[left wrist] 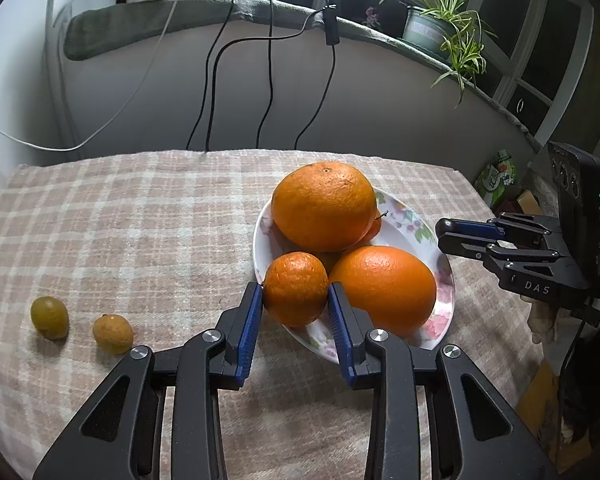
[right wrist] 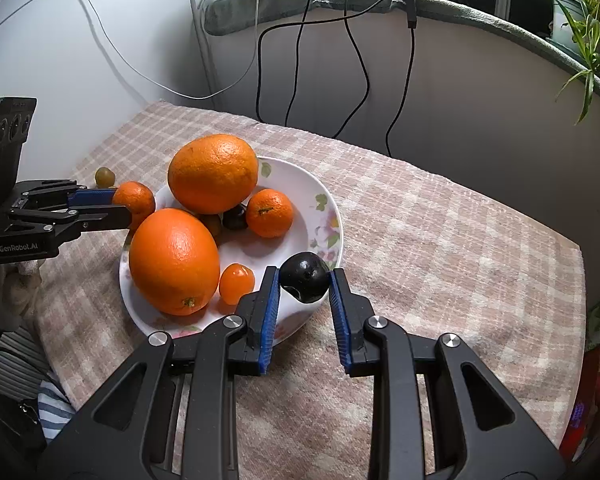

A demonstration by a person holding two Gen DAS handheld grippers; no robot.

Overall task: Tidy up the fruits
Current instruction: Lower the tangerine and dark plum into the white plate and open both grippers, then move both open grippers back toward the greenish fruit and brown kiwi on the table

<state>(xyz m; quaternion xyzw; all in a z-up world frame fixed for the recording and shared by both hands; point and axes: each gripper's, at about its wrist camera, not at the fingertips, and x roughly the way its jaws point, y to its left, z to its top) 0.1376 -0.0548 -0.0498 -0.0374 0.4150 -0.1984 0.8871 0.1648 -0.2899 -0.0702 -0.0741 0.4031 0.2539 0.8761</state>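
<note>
Two close fisheye views, one from each handheld gripper, both aimed down at a table.

The left wrist camera looks along its fingers from the near-left side of the floral plate; the right wrist camera looks from the near-right side. Both views share the plate, the checked cloth, the wall cables and the windowsill plant.
</note>
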